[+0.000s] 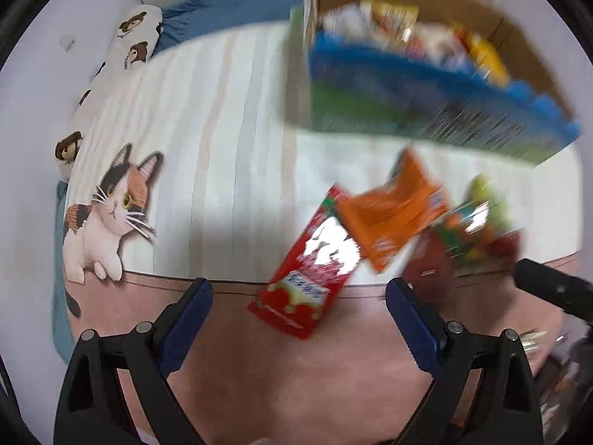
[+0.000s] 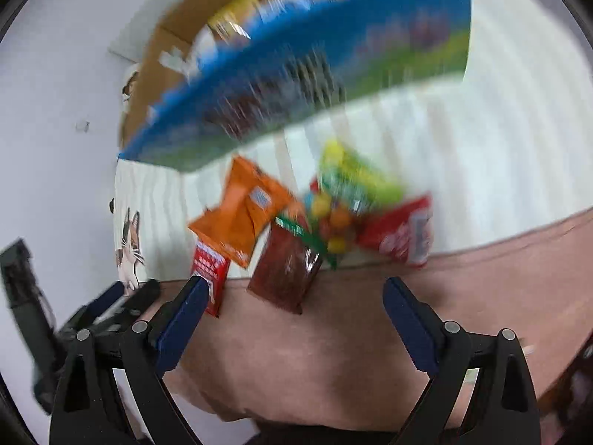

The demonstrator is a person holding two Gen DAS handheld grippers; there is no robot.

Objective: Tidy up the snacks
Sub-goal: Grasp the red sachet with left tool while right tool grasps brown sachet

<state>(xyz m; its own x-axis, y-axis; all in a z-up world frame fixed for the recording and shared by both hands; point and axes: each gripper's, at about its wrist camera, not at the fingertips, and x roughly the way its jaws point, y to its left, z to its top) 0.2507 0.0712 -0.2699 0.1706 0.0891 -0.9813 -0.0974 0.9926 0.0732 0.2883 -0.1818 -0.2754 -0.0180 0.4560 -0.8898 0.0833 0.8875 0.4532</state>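
Both jaw pairs spread wide, empty: left gripper point(image 1: 298, 298), right gripper point(image 2: 292, 294). Several packets loose just before box: red packet point(image 1: 309, 270), orange packet point(image 1: 393, 218), brown packet point(image 2: 285, 274). Box point(image 1: 426, 100) beyond, partly filled. Judgement: sorting underway, loose packets left.

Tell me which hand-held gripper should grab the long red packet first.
Probably left. The left hand-held gripper is open with the long red packet lying between its fingers. In the right hand-held gripper's view, that packet sits off by one finger, the dark red pouch more central.
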